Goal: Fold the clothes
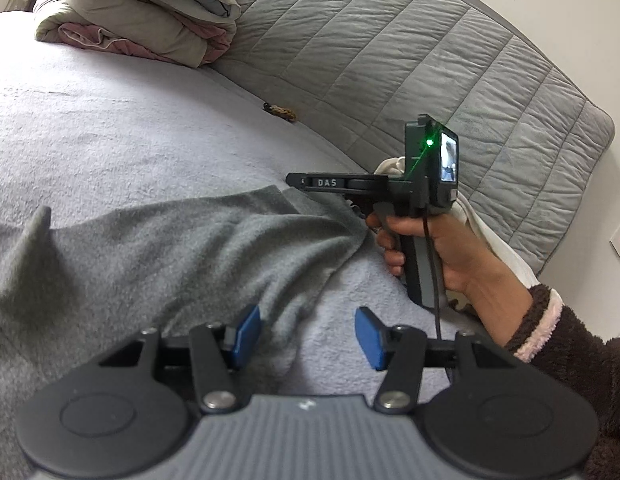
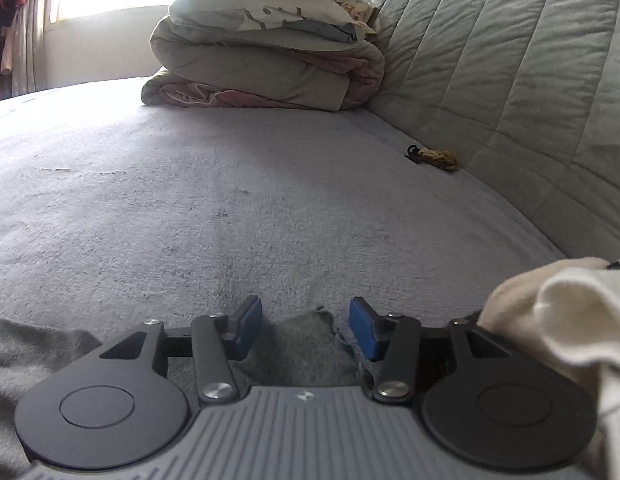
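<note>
The grey fleece garment [image 1: 182, 248] lies spread across the pale bed cover [image 1: 110, 128], running from under the left gripper [image 1: 308, 338] over to the right gripper [image 2: 306, 330]. The left gripper's blue pads stand apart above the cloth's near edge, pinching nothing. The right gripper's jaws are spread too, with a corner of the grey garment lying loose between them, and a cream cloth [image 2: 557, 312] bunched just beside it.

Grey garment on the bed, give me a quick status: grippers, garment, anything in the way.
Left gripper open, empty. Right gripper open, grey garment corner between its pads, not pinched. Garment spread on bed. Cream cloth crowding right gripper.
</note>
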`<move>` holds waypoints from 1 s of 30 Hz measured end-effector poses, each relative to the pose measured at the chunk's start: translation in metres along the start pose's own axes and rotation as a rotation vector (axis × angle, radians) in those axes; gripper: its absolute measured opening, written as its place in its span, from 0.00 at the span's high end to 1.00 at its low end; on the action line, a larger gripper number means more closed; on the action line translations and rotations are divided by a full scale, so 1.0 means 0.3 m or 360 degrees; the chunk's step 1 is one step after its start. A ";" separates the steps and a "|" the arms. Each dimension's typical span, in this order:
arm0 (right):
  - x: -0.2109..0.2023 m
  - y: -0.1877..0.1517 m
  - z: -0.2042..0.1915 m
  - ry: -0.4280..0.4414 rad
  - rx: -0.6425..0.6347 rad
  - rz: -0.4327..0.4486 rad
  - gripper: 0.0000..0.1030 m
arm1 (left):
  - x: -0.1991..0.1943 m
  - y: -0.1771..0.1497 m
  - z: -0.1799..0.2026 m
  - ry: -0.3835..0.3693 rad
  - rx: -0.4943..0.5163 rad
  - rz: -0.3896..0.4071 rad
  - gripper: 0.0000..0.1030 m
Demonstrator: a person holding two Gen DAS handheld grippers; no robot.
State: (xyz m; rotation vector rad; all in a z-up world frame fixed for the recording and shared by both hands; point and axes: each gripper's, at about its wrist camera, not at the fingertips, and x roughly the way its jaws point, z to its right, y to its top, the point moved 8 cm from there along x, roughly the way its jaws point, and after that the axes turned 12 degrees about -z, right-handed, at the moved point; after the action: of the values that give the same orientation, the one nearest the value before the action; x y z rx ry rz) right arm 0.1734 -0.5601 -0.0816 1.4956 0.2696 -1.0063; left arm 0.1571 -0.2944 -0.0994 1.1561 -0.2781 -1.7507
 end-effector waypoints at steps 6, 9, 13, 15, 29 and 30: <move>-0.029 -0.002 0.009 -0.0036 0.0031 0.0082 0.93 | 0.000 -0.001 0.001 0.0001 0.0002 0.0000 0.47; -0.069 0.014 0.012 -0.0137 -0.0014 0.0217 0.93 | 0.003 0.000 0.001 0.0004 0.0005 -0.0002 0.47; -0.028 0.019 0.009 -0.0220 -0.0090 0.0173 0.93 | 0.003 0.000 -0.002 0.0002 0.0008 -0.0004 0.47; 0.006 0.018 0.011 -0.0195 -0.0090 0.0091 0.93 | 0.003 0.000 -0.002 0.0002 0.0010 -0.0005 0.46; -0.297 -0.092 0.023 0.0118 0.0142 -0.0027 0.60 | -0.009 0.002 0.066 0.0020 0.0183 0.0015 0.48; -0.308 -0.118 0.028 0.0144 0.0189 -0.0062 0.60 | 0.000 -0.001 0.070 0.0031 0.0194 -0.0005 0.48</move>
State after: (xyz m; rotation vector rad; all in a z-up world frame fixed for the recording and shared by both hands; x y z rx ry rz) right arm 0.0909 -0.5243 -0.0395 1.6518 0.3093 -1.0013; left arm 0.1402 -0.3005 -0.0886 1.2605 -0.3761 -1.7440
